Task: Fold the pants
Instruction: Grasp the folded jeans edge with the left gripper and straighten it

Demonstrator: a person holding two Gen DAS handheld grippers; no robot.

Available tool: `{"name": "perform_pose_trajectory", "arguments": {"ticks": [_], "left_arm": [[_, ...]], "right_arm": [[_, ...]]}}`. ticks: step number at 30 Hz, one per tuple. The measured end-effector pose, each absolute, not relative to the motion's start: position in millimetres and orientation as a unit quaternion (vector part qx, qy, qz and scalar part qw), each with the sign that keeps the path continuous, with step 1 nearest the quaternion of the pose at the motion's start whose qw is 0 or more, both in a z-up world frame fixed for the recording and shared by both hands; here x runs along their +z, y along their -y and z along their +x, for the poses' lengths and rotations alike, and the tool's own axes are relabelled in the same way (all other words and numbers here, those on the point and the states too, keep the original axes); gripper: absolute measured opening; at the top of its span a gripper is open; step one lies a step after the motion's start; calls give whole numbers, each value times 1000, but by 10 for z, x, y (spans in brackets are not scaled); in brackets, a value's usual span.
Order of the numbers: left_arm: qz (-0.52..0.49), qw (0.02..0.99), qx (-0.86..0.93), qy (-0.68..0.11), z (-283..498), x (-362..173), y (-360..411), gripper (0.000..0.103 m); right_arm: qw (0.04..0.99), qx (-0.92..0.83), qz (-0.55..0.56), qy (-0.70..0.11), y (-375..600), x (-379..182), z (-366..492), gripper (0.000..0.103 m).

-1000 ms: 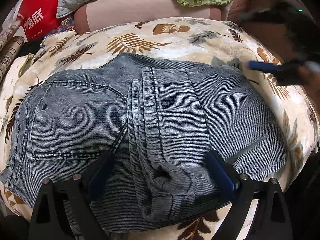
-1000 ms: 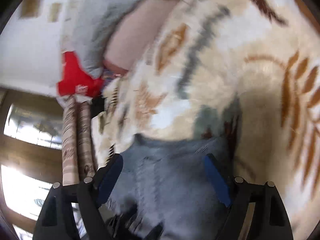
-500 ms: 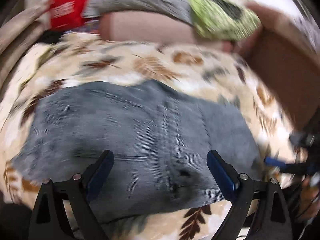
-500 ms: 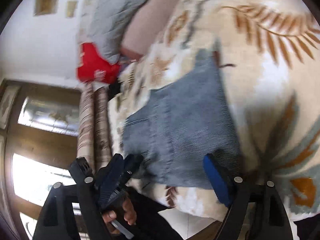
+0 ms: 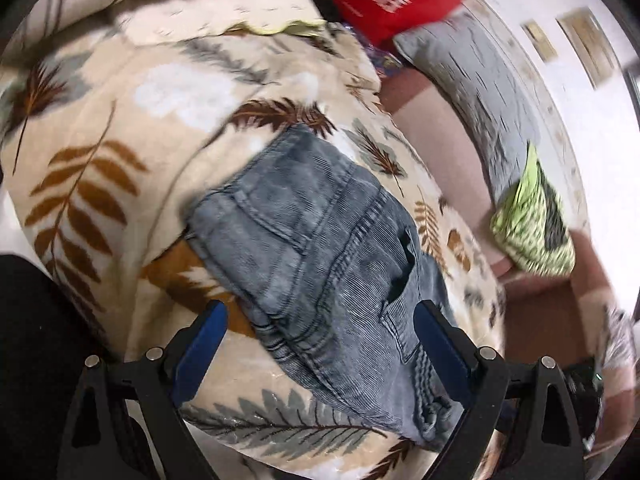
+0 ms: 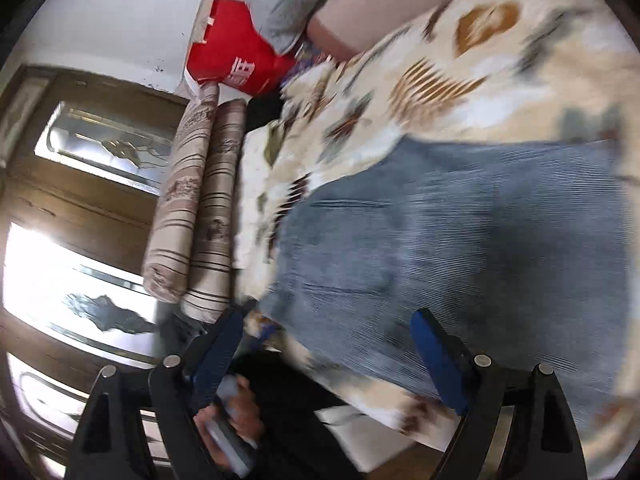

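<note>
Pants (image 5: 320,256) in grey-blue denim, folded into a compact bundle, lying on the leaf-print blanket (image 5: 120,128). Seen from the left gripper (image 5: 318,344): bundle straight ahead and slightly below, long axis slanting from the far left corner down toward the near right, where a bunched hem end sits just beside the right-hand blue finger (image 5: 438,344). Jaws spread wide, gripping nothing; both fingers hover above fabric and blanket, apart from either as far as can be judged.

Seen from the right gripper (image 6: 326,354): same pants (image 6: 460,248) filling the space ahead and to the right of the fingers, blurred by motion, near edge running past the right-hand finger (image 6: 438,360). Jaws likewise wide apart and empty. Beyond the blanket's far edge, a red bag (image 6: 236,60) and striped rolled cushions (image 6: 196,208).

Judging by both views, folding looks nearly complete; left gripper seems nearer the loose hem end, so any tidying pinch there probably falls to that side.
</note>
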State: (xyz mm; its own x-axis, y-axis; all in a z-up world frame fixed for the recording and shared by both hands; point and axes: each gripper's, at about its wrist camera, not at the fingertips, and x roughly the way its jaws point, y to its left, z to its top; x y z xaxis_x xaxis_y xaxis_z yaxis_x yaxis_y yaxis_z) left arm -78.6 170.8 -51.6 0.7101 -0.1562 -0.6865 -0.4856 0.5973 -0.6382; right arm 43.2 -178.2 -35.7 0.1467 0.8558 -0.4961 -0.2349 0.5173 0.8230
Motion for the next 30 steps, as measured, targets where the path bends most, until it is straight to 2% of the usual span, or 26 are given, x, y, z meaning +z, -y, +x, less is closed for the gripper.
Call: {"name": "perform_pose_trajectory", "arguments": {"ticks": [8,11,15,18,19,20,21,27,30], "left_arm": [[-489,779,120,-374,-781,-790,-1944,94],[-482,783,126,-373,-670,-798,-1977,94],[-474,789,131,-369,-560,-786,-2016,94],[-457,797,135,-370,-515,-774,-1982,94],[-453,799,139,-371,-495,-769,-1972,94],[-451,799,140,-372,-485,-766,-1965,94],[-450,799,141,-374,-470,-761,-1966,94],[-452,796,155,-372,-442,-757,-1955,94],[-455,792,162,-374,-422,-752,-1947,94]], "right_arm": [[658,356,329,-577,861,-807,1171,88],[663,314,283,-617,746,-1102,1338,88],[661,334,322,-590,817,-827,1334,89],[693,326,297,-570,779,-714,1415,91],[694,313,286,-582,709,-820,1480,95],[678,297,269,-616,630,-1088,1564,95],[676,296,277,-616,638,-1167,1586,95],[685,350,293,-568,879,-559,1213,95],[672,357,324,-562,1113,-521,920,95]]}}
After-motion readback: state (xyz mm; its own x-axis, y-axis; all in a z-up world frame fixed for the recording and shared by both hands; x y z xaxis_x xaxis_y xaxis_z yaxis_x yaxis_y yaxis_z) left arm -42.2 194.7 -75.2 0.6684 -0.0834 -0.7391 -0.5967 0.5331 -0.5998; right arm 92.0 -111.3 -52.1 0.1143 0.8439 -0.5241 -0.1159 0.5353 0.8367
